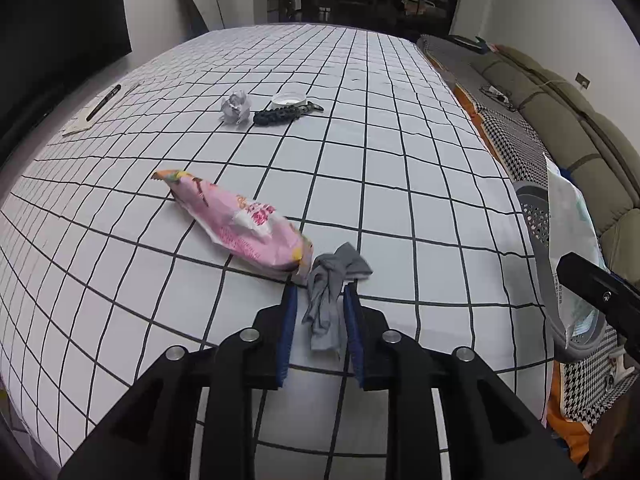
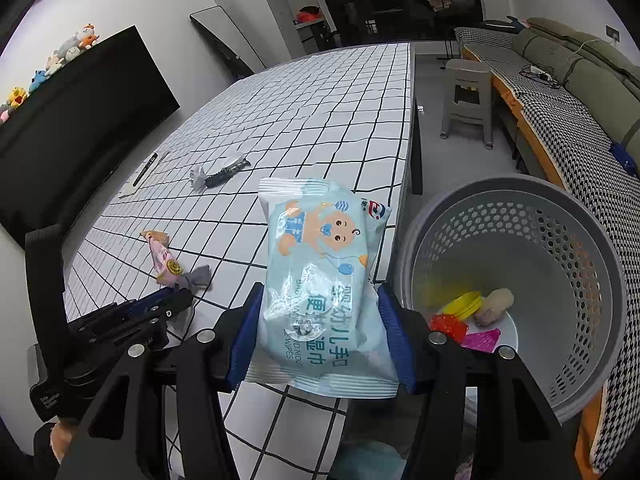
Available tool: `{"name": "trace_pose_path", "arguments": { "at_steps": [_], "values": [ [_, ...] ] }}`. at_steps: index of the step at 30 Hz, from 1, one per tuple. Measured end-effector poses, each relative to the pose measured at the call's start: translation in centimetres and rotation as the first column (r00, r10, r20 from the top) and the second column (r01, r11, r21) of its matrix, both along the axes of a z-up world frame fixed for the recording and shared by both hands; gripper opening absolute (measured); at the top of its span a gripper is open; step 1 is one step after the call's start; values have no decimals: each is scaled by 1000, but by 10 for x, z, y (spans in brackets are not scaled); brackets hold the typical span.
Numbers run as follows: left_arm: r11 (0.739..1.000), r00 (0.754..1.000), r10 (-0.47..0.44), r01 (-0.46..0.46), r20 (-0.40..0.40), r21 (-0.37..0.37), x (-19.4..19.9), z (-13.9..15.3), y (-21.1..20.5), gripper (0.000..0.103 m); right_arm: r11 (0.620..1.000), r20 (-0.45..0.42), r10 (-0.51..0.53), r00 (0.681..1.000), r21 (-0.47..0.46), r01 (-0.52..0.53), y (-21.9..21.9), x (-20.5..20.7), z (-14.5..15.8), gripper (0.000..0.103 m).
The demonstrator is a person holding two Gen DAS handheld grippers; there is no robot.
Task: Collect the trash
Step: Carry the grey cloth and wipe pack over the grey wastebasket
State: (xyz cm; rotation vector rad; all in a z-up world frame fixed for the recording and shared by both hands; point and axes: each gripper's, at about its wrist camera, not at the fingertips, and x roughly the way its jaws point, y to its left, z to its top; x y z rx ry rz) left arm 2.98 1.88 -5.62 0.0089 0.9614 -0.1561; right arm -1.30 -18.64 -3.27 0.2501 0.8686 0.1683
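Grey crumpled fabric scrap (image 1: 328, 304) lies on the grid-patterned tablecloth (image 1: 400, 160), between the blue pads of the left gripper (image 1: 320, 300); the jaws stand slightly apart and do not press it. Just left of the scrap lies 1 pink snack wrapper (image 1: 240, 224). Farther away sits 1 crumpled paper ball (image 1: 236, 108). The right gripper (image 2: 320, 312) pinches a pale blue wet-wipes pack (image 2: 320, 272), held left of the grey perforated basket (image 2: 580, 280), which contains several scraps.
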Motion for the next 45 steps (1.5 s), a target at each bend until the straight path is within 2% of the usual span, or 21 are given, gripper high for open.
{"name": "trace_pose_path", "arguments": {
  "at_steps": [3,4,9,18,20,22,24,28,38,45],
  "values": [
    [1000,1000,9,-9,9,-1,-9,2,8,52,1000,6,3,1000,1,-3,0,-2,2,55],
    [1000,1000,11,-10,13,-3,-12,3,10,57,1000,8,2,1000,2,-2,0,-3,3,55],
    [1000,1000,17,-17,22,-2,-19,6,14,57,1000,8,6,1000,8,-6,-3,-3,2,55],
    [1000,1000,13,-13,15,-14,-8,4,2,57,1000,2,-4,1000,11,4,-5,-3,-1,55],
    [1000,1000,6,-6,11,-17,-6,2,-3,52,1000,0,-6,1000,12,6,-6,-3,-2,55],
    [1000,1000,-5,5,1,-18,-5,-1,-6,36,1000,-2,-7,1000,12,7,-7,-2,-2,55],
    [1000,1000,-14,14,-13,-21,-6,-4,-9,25,1000,-2,-10,1000,15,10,-8,-2,-3,55],
    [999,1000,-29,29,-12,-26,-8,-5,-11,13,1000,-3,-14,1000,19,14,-10,-3,-5,55],
    [997,997,-69,70,41,-25,-18,11,-27,12,998,9,-52,999,20,51,-24,-13,-2,55],
    [991,988,-130,133,87,-27,-17,30,-59,12,992,8,-123,992,5,123,-54,-29,-3,55]
  ]
}}
